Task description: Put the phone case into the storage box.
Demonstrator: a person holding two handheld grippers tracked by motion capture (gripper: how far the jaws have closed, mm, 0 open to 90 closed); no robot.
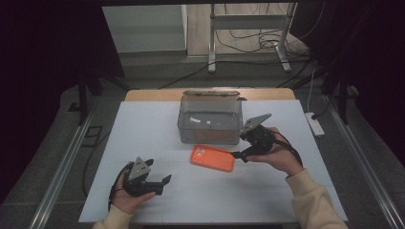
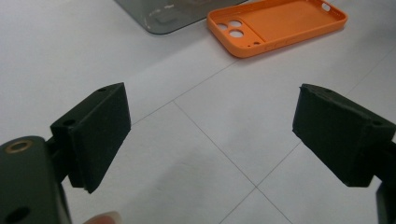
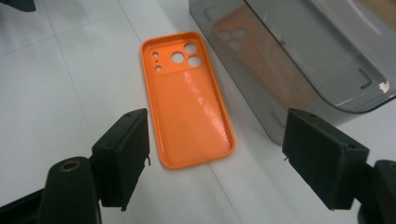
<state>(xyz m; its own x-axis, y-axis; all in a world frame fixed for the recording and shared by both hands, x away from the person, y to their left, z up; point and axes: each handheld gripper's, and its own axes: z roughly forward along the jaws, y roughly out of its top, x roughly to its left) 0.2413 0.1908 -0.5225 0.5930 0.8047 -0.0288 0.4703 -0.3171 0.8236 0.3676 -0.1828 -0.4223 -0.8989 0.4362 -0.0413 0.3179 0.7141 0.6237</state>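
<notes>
An orange phone case (image 1: 212, 157) lies flat on the white table, hollow side up, just in front of a clear grey plastic box (image 1: 210, 119). In the right gripper view the phone case (image 3: 187, 98) lies ahead of the jaws with the box (image 3: 303, 51) to its right. My right gripper (image 1: 240, 151) hovers open at the case's right end, nothing between its jaws; the same gripper (image 3: 215, 158) shows wide jaws. My left gripper (image 1: 161, 183) rests open near the front left of the table, empty; its view (image 2: 210, 135) shows the case (image 2: 278, 25) farther off.
The white table sheet (image 1: 143, 138) has free room on its left and front. A power strip (image 1: 315, 124) lies off the table's right edge. A metal stand and cables (image 1: 258, 43) stand on the floor behind the table.
</notes>
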